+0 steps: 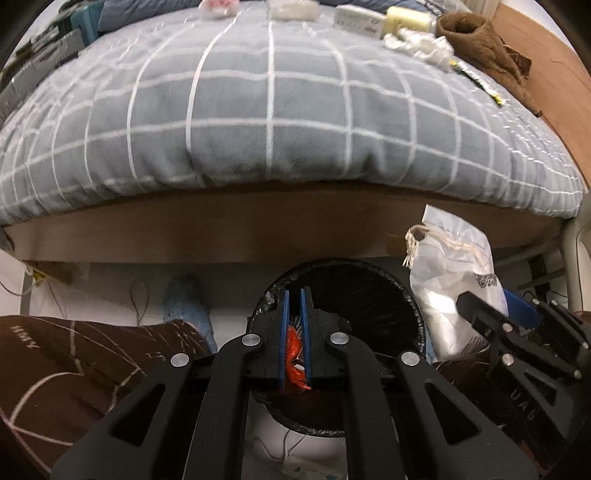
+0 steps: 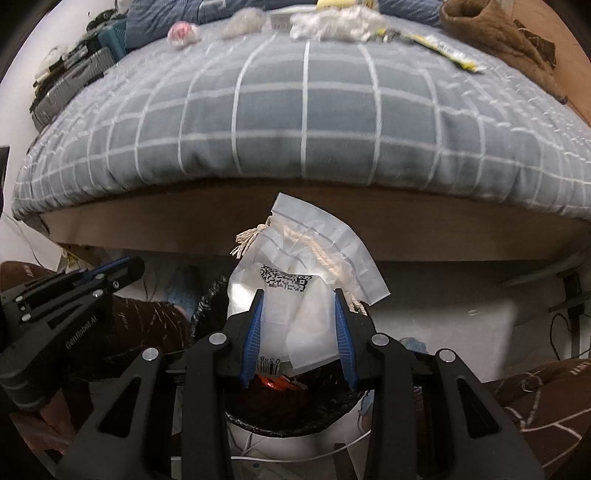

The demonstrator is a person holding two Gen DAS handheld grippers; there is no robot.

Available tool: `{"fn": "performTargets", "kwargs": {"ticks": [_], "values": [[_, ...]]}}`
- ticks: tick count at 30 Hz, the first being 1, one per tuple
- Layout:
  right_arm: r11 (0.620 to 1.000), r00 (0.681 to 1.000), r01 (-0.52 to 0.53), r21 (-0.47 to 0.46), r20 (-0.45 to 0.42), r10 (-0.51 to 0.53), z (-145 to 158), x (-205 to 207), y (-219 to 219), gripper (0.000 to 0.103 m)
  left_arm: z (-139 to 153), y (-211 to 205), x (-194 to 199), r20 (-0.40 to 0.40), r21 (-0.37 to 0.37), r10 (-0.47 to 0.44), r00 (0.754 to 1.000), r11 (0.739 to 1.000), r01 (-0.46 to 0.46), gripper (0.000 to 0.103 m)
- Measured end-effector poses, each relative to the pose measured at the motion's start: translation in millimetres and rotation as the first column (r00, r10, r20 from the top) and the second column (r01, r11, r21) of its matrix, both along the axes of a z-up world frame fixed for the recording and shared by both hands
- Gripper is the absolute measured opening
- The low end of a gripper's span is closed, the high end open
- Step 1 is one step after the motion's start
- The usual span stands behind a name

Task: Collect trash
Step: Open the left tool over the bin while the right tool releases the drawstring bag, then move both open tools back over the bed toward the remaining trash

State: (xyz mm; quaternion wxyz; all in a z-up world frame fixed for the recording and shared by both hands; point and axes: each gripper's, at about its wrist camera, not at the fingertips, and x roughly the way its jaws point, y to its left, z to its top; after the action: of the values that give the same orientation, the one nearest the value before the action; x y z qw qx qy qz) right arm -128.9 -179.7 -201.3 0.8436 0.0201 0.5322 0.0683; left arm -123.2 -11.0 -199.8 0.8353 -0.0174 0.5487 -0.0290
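My left gripper (image 1: 294, 295) is nearly shut over the black-lined trash bin (image 1: 391, 295); an orange wrapper (image 1: 295, 350) shows between its blue pads, and I cannot tell whether it is gripped or lying in the bin below. My right gripper (image 2: 299, 295) is shut on a white plastic bag (image 2: 295, 280) with a rope drawstring and barcode labels, held above the bin (image 2: 258, 406). The bag also shows in the left wrist view (image 1: 450, 273), with the right gripper (image 1: 476, 306) beside it. More trash lies at the far side of the bed: crumpled white plastic (image 2: 332, 22) and a yellow wrapper (image 2: 454, 55).
A bed with a grey-blue checked quilt (image 1: 273, 110) fills the upper view, over a wooden frame (image 1: 258, 229). A brown garment (image 1: 487, 51) lies at its far right. White boxes (image 1: 358, 16) and a pink item (image 2: 181, 31) lie along the far edge. The person's brown-trousered legs (image 1: 74, 362) flank the bin.
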Motion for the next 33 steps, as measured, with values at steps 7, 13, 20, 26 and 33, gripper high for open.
{"fn": "performTargets", "kwargs": {"ticks": [7,13,20,26,33], "values": [[1.000,0.999,-0.028,-0.003,-0.026,0.028,-15,5,10,0.036,-9,11,4,0.003,0.030,0.031,1.000,0.999,-0.031,0.048],[0.999,0.999,-0.034,-0.016,-0.013,0.034,-16,7,15,0.051,-3,23,3,0.035,0.055,0.054,0.998,0.997,-0.056,0.073],[0.999,0.998,-0.011,-0.050,0.056,0.014,7,7,10,0.078,23,29,-2,0.105,0.089,0.063,0.992,0.993,-0.073,0.097],[0.996,0.989,0.061,-0.061,0.141,-0.052,39,12,-8,0.095,54,27,-5,0.164,0.103,0.063,0.985,0.991,-0.080,0.097],[0.991,0.968,0.117,-0.068,0.229,-0.099,72,24,-34,0.095,84,37,14,0.188,0.044,0.101,0.977,0.993,-0.111,0.097]]}}
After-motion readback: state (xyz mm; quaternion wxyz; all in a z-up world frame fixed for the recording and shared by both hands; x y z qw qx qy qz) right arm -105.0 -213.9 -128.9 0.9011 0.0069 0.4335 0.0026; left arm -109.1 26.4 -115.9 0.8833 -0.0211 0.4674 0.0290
